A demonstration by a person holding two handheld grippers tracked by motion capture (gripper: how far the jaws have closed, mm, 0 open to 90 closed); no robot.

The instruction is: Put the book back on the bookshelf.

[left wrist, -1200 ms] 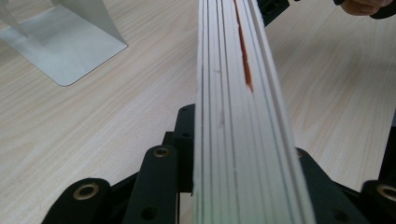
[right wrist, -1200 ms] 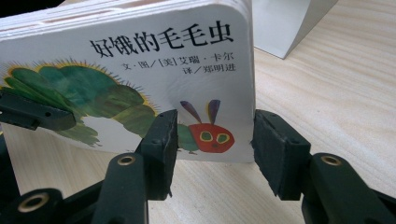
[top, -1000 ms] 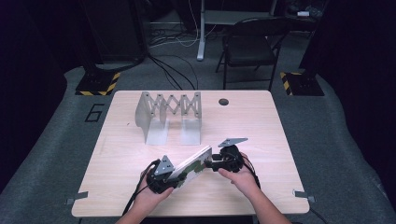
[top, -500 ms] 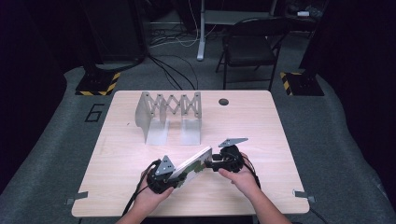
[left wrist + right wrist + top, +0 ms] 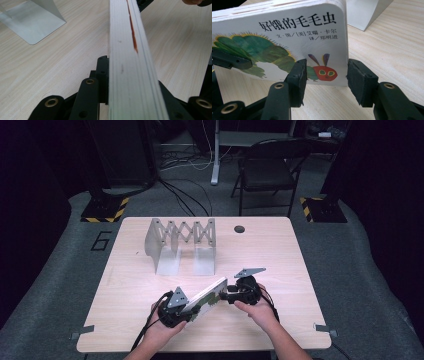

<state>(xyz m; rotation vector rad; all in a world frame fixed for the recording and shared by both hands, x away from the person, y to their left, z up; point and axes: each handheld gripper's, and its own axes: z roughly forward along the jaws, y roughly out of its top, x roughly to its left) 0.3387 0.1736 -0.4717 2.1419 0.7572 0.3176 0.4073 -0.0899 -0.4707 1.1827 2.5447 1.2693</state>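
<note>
Left tool (image 5: 182, 311) is clamped on one end of the thick white board book with a green caterpillar on its cover (image 5: 207, 296), and the right tool (image 5: 231, 295) pinches the opposite end, jaws on either side of a corner. Nothing has shifted since a second ago: both hands and the book sit as before, so I judge this a steadying pause with a two-handed hold secured. The book hangs slantwise near the middle of the near edge of the pale wooden tabletop (image 5: 260, 250), well apart from the grey metal accordion rack (image 5: 180, 240) toward the far edge. Its cover shows black Chinese lettering; its layered page edge bears a red streak.
</note>
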